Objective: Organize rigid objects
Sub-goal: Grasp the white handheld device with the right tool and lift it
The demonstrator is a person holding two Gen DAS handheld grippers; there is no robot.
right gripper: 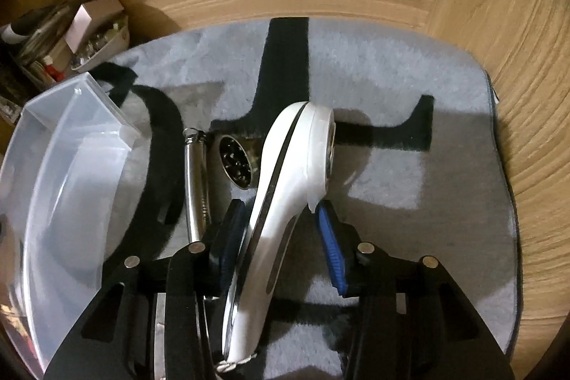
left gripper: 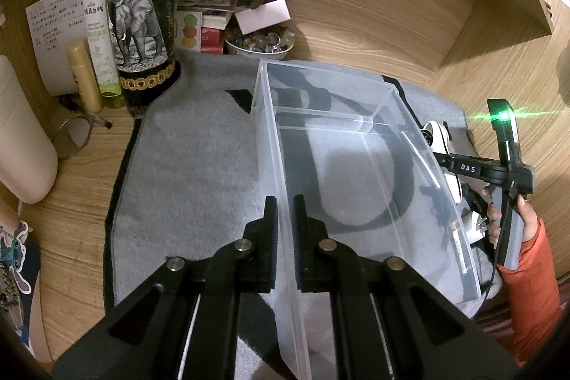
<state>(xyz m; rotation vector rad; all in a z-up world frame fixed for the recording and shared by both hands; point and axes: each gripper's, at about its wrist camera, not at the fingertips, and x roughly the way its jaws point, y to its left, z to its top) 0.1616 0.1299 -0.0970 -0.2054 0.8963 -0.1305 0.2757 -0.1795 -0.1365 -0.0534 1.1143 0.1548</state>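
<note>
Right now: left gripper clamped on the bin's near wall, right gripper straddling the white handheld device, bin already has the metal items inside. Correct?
Not quite. The clear bin is empty; the metal tube and round metal piece lie on the grey mat beside it, as the right wrist view shows. The left gripper does clamp the wall, and the right gripper does straddle the white device.

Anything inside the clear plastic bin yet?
No. The clear plastic bin looks empty: only the grey mat and its black pattern show through its floor. The near end sits behind the left gripper, so that is unseen.
</note>
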